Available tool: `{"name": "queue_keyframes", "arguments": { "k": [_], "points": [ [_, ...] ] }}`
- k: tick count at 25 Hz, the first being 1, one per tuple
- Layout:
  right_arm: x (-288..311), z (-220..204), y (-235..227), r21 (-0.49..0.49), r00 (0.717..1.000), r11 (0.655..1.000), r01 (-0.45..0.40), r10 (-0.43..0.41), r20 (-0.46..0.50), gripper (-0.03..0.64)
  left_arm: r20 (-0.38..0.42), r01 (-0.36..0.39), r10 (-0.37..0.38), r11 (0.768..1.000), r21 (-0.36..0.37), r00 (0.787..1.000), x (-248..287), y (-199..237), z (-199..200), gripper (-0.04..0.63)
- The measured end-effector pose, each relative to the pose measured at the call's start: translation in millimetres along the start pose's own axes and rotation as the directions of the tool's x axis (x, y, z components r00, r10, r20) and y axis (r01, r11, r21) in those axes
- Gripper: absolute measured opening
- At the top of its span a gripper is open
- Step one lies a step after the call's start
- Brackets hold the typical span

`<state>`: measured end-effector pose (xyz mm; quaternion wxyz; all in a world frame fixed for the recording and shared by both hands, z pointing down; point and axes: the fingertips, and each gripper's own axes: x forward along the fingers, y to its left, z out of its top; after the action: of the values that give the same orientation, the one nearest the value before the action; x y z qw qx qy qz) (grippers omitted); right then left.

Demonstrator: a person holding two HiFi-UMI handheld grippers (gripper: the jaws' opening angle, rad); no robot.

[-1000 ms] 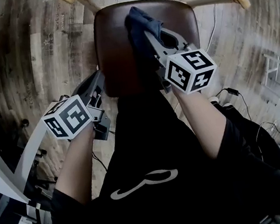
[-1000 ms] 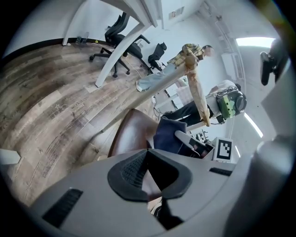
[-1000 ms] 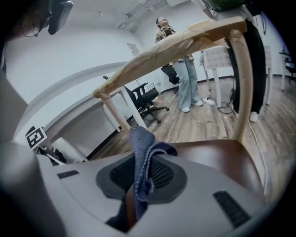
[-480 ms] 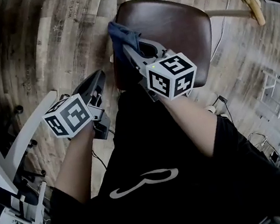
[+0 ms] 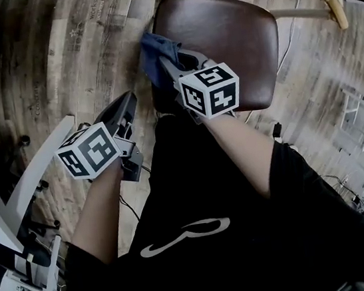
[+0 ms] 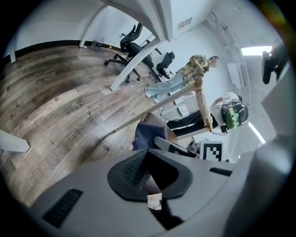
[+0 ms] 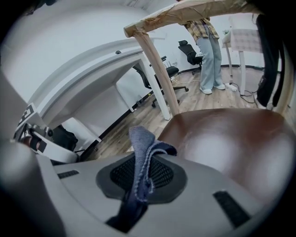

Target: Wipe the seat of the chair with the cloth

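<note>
At the left edge of the seat [image 5: 234, 40] now, right gripper [image 5: 167, 66] pinching the cloth [image 5: 150, 55] has swept across, one pass done; left gripper [image 5: 125, 109] idles, jaws together.

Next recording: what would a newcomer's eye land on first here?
First, the blue cloth pinched in the right gripper, at the left edge of the glossy brown chair seat. Next, the left gripper, which hangs over the wood floor left of the chair and holds nothing.
</note>
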<state>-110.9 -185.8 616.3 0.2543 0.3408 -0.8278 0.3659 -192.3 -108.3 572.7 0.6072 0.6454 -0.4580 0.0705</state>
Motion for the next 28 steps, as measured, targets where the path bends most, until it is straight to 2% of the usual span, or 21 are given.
{"name": "queue_keyframes", "arguments": {
  "k": [13, 28],
  "points": [
    [0.0, -11.8, -12.9, -0.041, 0.998, 0.997, 0.065, -0.066, -0.014, 0.052, -0.033, 0.007, -0.007, 1.000, 0.008, 0.999, 5.1, 4.6, -4.5, 0.012],
    [-35.0, -26.7, -62.9, -0.004, 0.988, 0.989, 0.150, -0.150, 0.018, 0.052, -0.105, 0.024, -0.020, 0.999, 0.045, 0.994, 28.9, -15.3, -27.5, 0.012]
  ]
}}
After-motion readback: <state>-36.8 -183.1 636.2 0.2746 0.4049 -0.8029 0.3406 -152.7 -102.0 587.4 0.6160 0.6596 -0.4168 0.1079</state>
